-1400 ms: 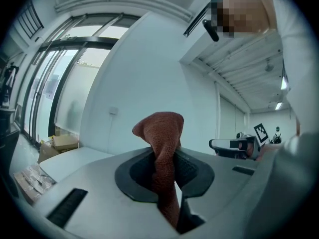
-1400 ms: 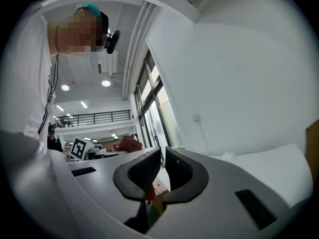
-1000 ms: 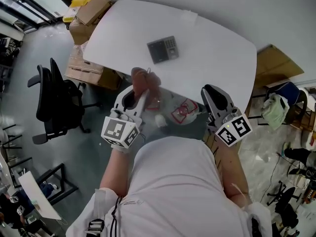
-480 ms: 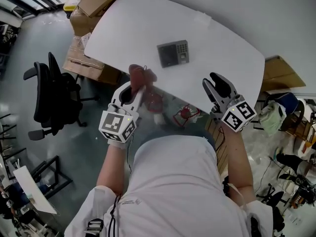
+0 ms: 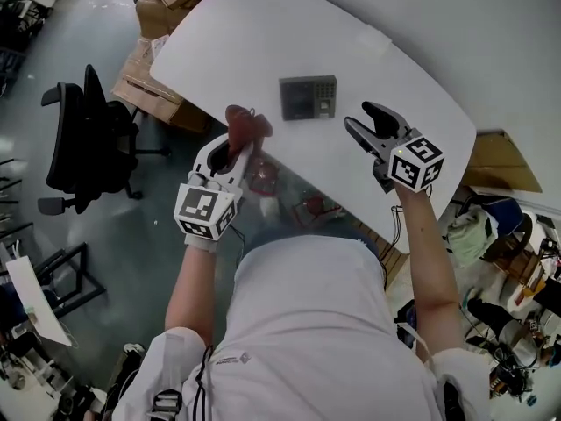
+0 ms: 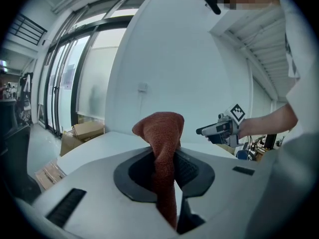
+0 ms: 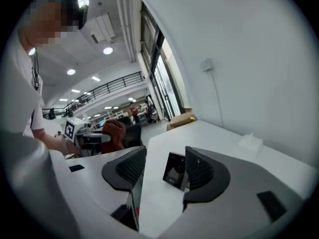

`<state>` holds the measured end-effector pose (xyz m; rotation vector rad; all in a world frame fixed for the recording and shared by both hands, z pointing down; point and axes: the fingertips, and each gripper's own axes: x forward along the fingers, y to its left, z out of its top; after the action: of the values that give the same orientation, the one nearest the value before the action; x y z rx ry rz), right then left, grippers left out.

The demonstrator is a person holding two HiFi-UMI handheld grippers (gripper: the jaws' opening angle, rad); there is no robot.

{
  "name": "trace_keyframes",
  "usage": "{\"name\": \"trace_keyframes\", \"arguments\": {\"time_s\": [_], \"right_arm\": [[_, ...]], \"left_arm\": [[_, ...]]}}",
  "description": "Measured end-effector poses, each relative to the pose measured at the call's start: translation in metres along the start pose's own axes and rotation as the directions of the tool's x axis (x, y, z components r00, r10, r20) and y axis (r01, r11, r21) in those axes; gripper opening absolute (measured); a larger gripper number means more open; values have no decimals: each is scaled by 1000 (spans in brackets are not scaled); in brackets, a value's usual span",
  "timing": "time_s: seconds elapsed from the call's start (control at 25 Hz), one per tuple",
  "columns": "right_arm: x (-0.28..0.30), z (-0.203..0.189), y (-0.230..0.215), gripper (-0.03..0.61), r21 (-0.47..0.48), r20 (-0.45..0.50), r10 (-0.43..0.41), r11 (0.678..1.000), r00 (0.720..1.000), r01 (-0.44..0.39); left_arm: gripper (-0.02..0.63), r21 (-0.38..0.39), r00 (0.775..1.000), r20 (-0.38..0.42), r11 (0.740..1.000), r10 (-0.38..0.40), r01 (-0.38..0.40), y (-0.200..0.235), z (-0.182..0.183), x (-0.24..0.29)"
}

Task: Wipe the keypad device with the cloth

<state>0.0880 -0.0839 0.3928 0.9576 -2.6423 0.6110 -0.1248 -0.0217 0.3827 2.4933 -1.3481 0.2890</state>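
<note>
Right gripper (image 5: pixel 358 115) fingers just opened, empty, nearer keypad device (image 5: pixel 308 97); left gripper (image 5: pixel 231 146) clenches cloth (image 5: pixel 245 124).

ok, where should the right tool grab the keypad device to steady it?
Probably the keypad end, nearest the right tool, coming in low from that side with one jaw on each long edge. The keypad device lies flat on the table, so only its thin edges offer purchase. The tool's jaws have just been opening and hold nothing; the cloth is in the left tool.
</note>
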Motion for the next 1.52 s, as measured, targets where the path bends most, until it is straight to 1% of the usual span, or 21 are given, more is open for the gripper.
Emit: {"name": "trace_keyframes", "arguments": {"time_s": [0.08,0.2,0.32,0.48,0.6,0.76,0.92,1.04,1.12,1.28,1.44,1.52], "right_arm": [[15,-3,-12,222,-52,-73,27,998,997,-31],[36,-12,-33,228,-126,-180,36,990,983,-59],[58,-22,-54,235,-202,-284,32,975,958,-92],[96,-40,-71,244,-273,-394,36,950,918,-154],[115,-53,-82,247,-314,-453,27,931,891,-187],[134,-62,-94,247,-379,-503,10,896,864,-231],[150,-76,-99,247,-401,-560,13,870,828,-285],[154,-85,-94,247,-395,-600,37,855,799,-336],[157,-92,-91,247,-394,-620,47,845,783,-362],[160,-95,-92,245,-420,-622,39,826,782,-375],[159,-94,-93,245,-418,-600,37,837,799,-353],[159,-94,-93,245,-416,-590,34,843,807,-340]], "left_arm": [[66,5,1000,-10,1000,14,-14,0,-3,12],[66,4,999,-26,999,36,-36,4,-8,29],[66,-3,998,-35,999,46,-46,8,-10,51],[66,18,997,-68,999,43,-42,22,-21,84],[66,42,994,-99,998,44,-40,27,-28,105],[66,71,988,-146,997,49,-39,33,-38,134],[66,99,975,-215,995,50,-30,37,-56,159],[66,125,962,-268,992,50,-16,35,-68,177],[66,125,956,-289,992,56,-20,37,-74,187],[66,102,949,-306,994,71,-41,43,-82,203],[66,82,956,-271,992,113,-94,48,-83,212],[66,90,957,-256,989,135,-116,49,-83,213]]}}
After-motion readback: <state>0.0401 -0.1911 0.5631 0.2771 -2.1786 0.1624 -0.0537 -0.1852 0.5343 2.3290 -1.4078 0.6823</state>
